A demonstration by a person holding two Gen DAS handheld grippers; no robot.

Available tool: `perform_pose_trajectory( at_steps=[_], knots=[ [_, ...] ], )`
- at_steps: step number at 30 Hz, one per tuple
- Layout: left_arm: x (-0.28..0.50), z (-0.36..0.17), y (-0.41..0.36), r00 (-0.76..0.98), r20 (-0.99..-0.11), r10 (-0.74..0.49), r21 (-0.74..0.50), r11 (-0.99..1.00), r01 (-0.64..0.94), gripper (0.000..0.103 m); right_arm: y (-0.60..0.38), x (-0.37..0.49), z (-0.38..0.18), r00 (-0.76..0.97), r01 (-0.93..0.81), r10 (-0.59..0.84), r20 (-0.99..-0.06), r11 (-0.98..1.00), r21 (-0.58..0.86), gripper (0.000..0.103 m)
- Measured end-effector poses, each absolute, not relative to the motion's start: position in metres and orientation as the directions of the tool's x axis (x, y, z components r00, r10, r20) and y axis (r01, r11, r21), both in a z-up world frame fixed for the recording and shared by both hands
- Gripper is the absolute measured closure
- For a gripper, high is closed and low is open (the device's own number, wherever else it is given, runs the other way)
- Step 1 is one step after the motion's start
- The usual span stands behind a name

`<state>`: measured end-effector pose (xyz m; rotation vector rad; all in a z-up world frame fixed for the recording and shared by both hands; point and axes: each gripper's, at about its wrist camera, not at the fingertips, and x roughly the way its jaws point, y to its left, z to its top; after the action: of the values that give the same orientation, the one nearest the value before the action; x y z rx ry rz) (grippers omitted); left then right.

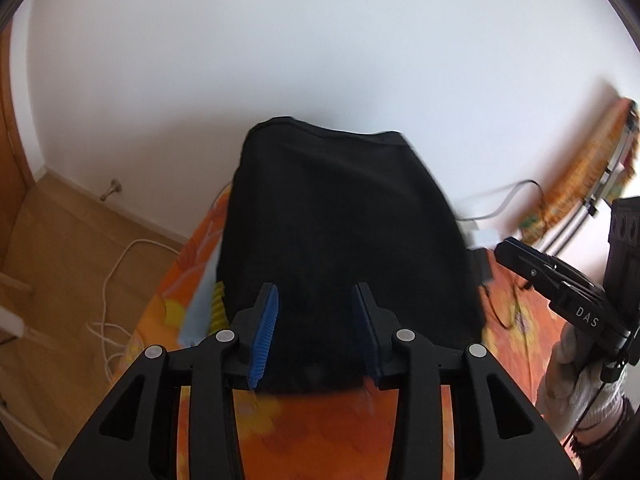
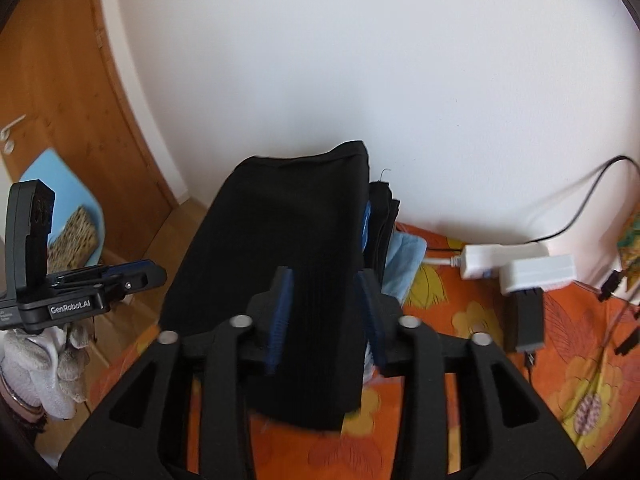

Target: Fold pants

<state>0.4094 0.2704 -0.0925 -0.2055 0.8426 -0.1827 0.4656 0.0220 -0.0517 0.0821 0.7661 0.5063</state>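
we look down along our left gripper (image 1: 316, 334) at black pants (image 1: 344, 248) folded into a compact stack on a bed dressed in an orange flowered cover (image 1: 516, 312). the gripper tilts steeply downward over the near end of the stack, its blue-padded fingers (image 1: 264, 332) standing apart on either side of the fabric; the pads do not press on the cloth, which lies flat beneath them. at the right edge of this view our right gripper (image 1: 520, 256) reaches in from the side, carried by a hand in a pale knitted glove (image 1: 576, 364).

from the right wrist, the right gripper angles down over the same pants (image 2: 280, 264), its jaws likewise parted, with the dark fabric showing between the pads; we cannot tell whether the pads brush the cloth. here the pants rest against a light blue folded item (image 2: 404, 264) and more dark clothing beside it. our left gripper (image 2: 136, 278) shows at the left edge, held roughly level by the other gloved hand (image 2: 44, 368).

a white power strip (image 2: 520, 266) with cables sits on the cover near the white wall (image 2: 360, 60), and a wooden door (image 2: 60, 80) stands to the left
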Motion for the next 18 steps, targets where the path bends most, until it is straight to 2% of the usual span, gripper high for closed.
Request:
perform_pose_trajectory(
  at_steps=[3, 6, 14, 18],
  knots=[
    [0.381, -0.076, 0.26, 0.696, -0.685, -0.213, -0.223, 0.972, 0.078, 0.054, 0.01, 0.428, -0.034, 0.614, -0.421, 0.474, -0.631, 0.873, 0.246, 0.054],
    [0.348, -0.052, 0.252, 0.743, -0.641, -0.192, -0.207, 0.976, 0.073, 0.051, 0.0, 0.404, -0.021, 0.626, -0.419, 0.476, -0.618, 0.873, 0.247, 0.049],
    [0.261, -0.007, 0.22, 0.809, -0.566, -0.156, -0.131, 0.987, 0.098, 0.037, -0.046, 0.311, 0.038, 0.694, -0.409, 0.492, -0.526, 0.87, 0.275, 0.019],
    [0.221, 0.013, 0.203, 0.835, -0.531, -0.145, -0.098, 0.989, 0.11, 0.032, -0.068, 0.266, 0.068, 0.723, -0.407, 0.49, -0.487, 0.872, 0.273, 0.017]
  ],
)
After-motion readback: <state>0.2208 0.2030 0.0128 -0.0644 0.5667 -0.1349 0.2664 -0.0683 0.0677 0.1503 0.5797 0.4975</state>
